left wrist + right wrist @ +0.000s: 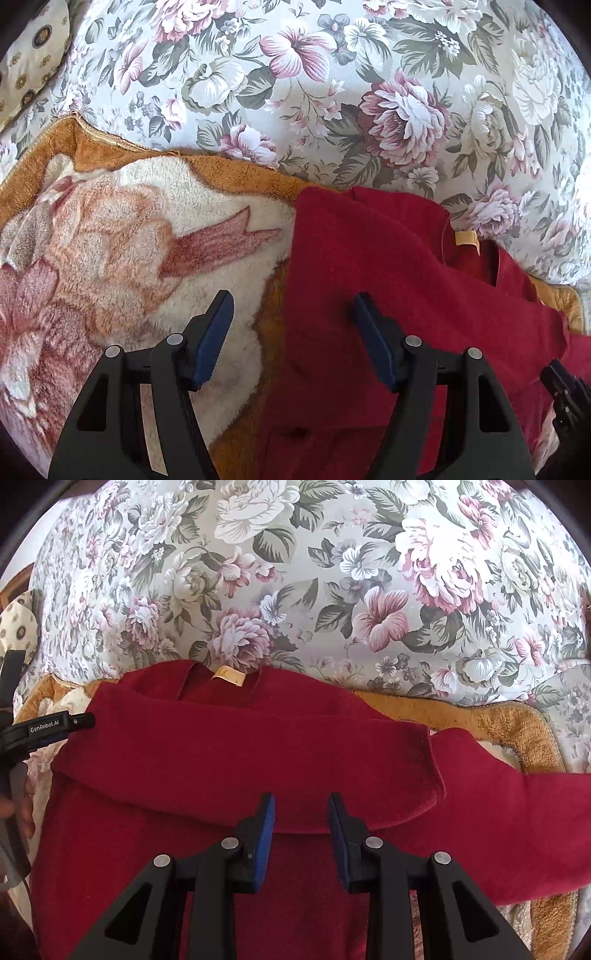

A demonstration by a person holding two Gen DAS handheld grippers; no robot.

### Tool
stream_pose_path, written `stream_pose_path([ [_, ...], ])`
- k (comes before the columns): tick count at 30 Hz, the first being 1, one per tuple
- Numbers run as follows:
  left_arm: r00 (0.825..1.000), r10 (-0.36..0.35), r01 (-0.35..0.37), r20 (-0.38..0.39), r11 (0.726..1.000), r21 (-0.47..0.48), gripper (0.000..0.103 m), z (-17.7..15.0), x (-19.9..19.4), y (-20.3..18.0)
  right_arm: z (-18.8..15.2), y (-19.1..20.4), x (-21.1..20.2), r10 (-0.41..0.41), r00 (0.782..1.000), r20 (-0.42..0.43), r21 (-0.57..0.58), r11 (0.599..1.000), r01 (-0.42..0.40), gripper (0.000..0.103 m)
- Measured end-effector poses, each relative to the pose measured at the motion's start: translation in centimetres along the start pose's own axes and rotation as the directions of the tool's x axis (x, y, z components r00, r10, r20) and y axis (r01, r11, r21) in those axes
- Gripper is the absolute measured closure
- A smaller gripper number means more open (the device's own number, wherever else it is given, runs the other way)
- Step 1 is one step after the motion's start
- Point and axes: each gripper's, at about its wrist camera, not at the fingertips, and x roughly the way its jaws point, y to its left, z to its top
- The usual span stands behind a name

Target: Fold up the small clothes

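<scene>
A dark red long-sleeved top (369,266) lies on a plush orange and cream blanket (129,236), collar and tan label (466,238) toward the back. In the right wrist view the top (240,746) has one sleeve folded across its chest and the other sleeve (517,805) stretched out to the right. My left gripper (293,306) is open and empty, over the garment's left edge. My right gripper (301,805) is open and empty, just above the folded sleeve's lower edge. The left gripper (51,727) also shows at the left of the right wrist view.
A floral sofa back (314,572) rises behind the blanket. A cream patterned cushion (33,62) sits at the far left. The blanket's orange border (498,716) runs along the back right.
</scene>
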Motion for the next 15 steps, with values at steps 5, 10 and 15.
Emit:
stream_pose_path([
  [5, 1.000, 0.027, -0.027, 0.007, 0.999, 0.021, 0.035, -2.1, -0.4, 0.4, -0.6, 0.7, 1.4, 0.008, 1.000, -0.030, 0.011, 1.000, -0.008, 0.076],
  [10, 1.000, 0.021, -0.021, -0.010, 1.000, 0.000, 0.032, -2.4, 0.1, 0.9, -0.8, 0.7, 1.7, 0.010, 0.999, -0.033, 0.010, 1.000, -0.009, 0.075],
  [15, 1.000, -0.024, 0.023, -0.005, 1.000, -0.019, 0.032, -2.9, -2.5, 0.5, -1.5, -1.6, -0.7, 0.045, 0.999, -0.020, 0.089, 0.995, -0.043, 0.075],
])
